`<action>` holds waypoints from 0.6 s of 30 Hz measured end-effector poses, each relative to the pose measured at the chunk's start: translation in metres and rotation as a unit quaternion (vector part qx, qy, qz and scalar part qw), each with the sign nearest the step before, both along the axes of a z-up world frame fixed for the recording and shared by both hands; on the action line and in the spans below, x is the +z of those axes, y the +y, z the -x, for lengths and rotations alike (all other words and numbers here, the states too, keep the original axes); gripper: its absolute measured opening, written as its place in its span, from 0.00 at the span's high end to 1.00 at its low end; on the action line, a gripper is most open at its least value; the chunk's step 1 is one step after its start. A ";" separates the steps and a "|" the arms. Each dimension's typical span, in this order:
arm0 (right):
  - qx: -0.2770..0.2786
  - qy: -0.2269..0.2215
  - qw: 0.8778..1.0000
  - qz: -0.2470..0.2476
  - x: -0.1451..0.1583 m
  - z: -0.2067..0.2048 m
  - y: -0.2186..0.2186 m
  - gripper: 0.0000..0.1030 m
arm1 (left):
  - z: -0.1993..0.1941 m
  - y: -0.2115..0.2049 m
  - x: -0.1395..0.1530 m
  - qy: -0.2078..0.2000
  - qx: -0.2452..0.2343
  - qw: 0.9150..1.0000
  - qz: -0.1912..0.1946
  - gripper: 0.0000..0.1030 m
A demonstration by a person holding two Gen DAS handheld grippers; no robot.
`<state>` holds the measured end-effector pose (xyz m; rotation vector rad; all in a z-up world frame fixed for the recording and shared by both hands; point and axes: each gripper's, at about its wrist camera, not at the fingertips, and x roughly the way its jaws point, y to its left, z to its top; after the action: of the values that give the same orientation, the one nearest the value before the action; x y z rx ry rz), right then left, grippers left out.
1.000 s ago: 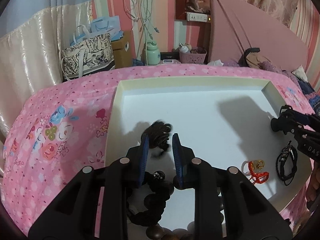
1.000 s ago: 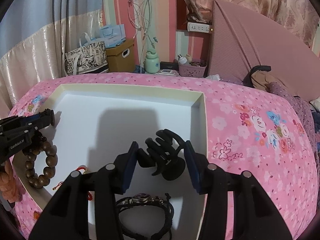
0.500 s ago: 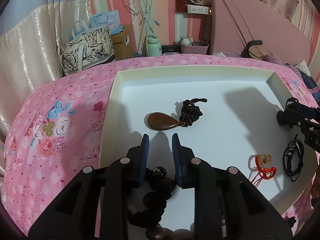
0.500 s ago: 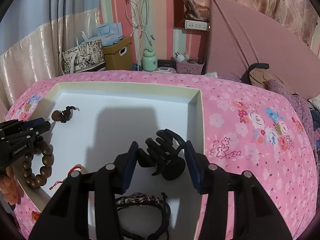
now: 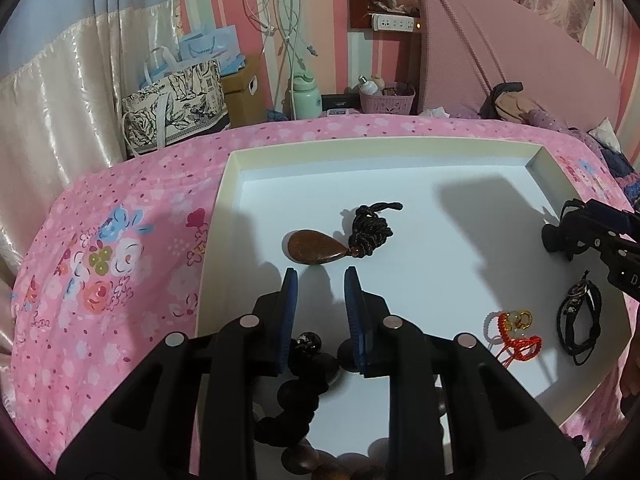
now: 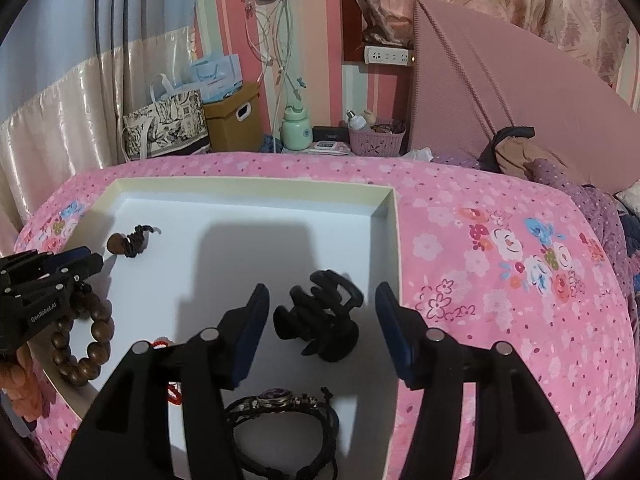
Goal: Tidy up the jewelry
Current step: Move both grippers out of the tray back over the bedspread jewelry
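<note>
a teardrop pendant (image 5: 314,247) lies just ahead of the left gripper (image 5: 320,280), jaws apart and empty, while the right gripper (image 6: 322,300), jaws wide, straddles a black hair claw (image 6: 318,322).

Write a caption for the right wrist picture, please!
Open right gripper around a black hair clip in the white tray.

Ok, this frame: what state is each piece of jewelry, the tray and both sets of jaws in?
Left gripper: jaws open, empty.
Right gripper: jaws open around the hair claw, not touching.
Hair claw: resting on the tray.
Teardrop pendant: lying flat, cord bunched.
Bead bracelet: near tray edge.
Red cord charm: lying flat.
Black cord bracelet: lying flat.
Tray: on the bedspread.
</note>
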<state>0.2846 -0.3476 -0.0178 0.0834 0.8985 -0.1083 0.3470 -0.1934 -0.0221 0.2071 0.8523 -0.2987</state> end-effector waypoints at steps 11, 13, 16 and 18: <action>-0.012 -0.023 1.000 -0.009 0.017 0.006 -0.008 0.41 | 0.021 -0.006 0.024 -0.026 -0.015 1.000 0.006 0.53; -0.020 -0.032 0.999 -0.014 0.021 0.008 -0.011 0.41 | 0.030 -0.008 0.032 -0.040 -0.014 0.999 0.008 0.52; -0.023 -0.035 0.999 -0.017 0.025 0.009 -0.014 0.41 | 0.045 -0.005 0.048 -0.061 -0.010 0.998 0.014 0.51; -0.023 -0.041 0.999 -0.024 0.030 0.011 -0.016 0.41 | 0.056 0.000 0.058 -0.070 -0.005 0.997 0.025 0.50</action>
<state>0.2733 -0.3633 0.0126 0.1518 0.8182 -0.1246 0.2908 -0.1934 0.0356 0.1826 0.7048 -0.3106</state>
